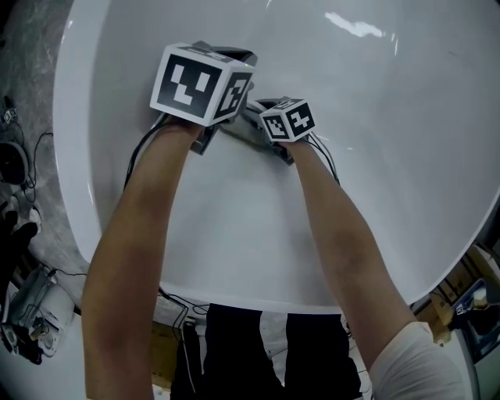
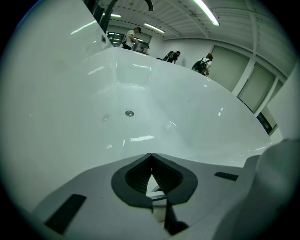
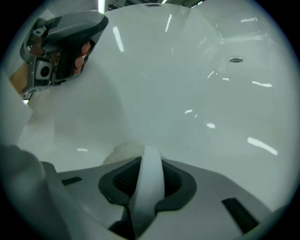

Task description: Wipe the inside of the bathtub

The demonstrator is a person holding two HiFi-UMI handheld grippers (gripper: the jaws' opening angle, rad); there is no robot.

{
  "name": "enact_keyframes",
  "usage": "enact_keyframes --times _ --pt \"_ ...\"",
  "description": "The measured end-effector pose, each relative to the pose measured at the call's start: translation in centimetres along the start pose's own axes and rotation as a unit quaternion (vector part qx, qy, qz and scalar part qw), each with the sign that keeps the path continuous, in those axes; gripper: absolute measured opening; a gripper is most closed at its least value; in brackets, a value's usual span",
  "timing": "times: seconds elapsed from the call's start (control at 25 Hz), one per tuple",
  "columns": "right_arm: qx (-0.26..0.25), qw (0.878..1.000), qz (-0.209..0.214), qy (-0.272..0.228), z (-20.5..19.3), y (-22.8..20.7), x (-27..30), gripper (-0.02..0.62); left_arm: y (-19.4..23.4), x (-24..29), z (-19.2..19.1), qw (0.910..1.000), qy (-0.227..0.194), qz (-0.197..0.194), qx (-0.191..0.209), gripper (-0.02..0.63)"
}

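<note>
Ceiling strip lights (image 2: 205,11) over a pale wall (image 2: 187,47), tall framed panels (image 2: 257,84) at right, speckled grey floor (image 1: 35,62).

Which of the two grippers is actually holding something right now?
The right gripper: its jaws clamp a white strip with a fuzzy pad beyond. The left gripper is shut on nothing.

The bathtub (image 1: 406,141) is seen as glossy white. Black-and-white square patterns are borne by the cubes (image 1: 201,84) of the left hand-held gripper (image 2: 151,157) and right hand-held gripper (image 3: 149,155); their bodies are grey, padded in black. The cloth (image 3: 148,185) is white.
</note>
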State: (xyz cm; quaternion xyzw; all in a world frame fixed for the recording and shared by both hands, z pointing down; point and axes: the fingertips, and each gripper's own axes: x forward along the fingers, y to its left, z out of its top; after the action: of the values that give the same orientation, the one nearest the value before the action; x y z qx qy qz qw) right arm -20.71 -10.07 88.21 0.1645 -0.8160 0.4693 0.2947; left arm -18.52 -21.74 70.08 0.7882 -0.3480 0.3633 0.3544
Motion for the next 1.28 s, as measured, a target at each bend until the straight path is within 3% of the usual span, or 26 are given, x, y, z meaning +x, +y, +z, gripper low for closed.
enact_keyframes --times 0.24,0.48,0.92,1.28 --pt "0.009 0.998 -0.043 0.033 -2.3 -2.1 -3.8 0.094 -1.1 -1.0 -1.1 0.9998 0.014 0.006 -0.014 0.009" --pt "0.020 0.997 -0.050 0.050 -3.9 -2.1 -8.4 0.094 -3.1 -1.9 -2.8 0.9990 0.027 0.002 -0.036 0.009" --pt "0.032 0.997 0.040 0.059 -4.0 5.1 -15.8 0.094 -8.2 -7.4 -3.3 0.9976 0.021 0.009 -0.065 0.009" --pt "0.038 0.992 0.088 0.079 -4.4 11.3 -21.2 0.094 -13.1 -12.5 -4.0 0.9960 0.009 0.004 -0.089 0.009"
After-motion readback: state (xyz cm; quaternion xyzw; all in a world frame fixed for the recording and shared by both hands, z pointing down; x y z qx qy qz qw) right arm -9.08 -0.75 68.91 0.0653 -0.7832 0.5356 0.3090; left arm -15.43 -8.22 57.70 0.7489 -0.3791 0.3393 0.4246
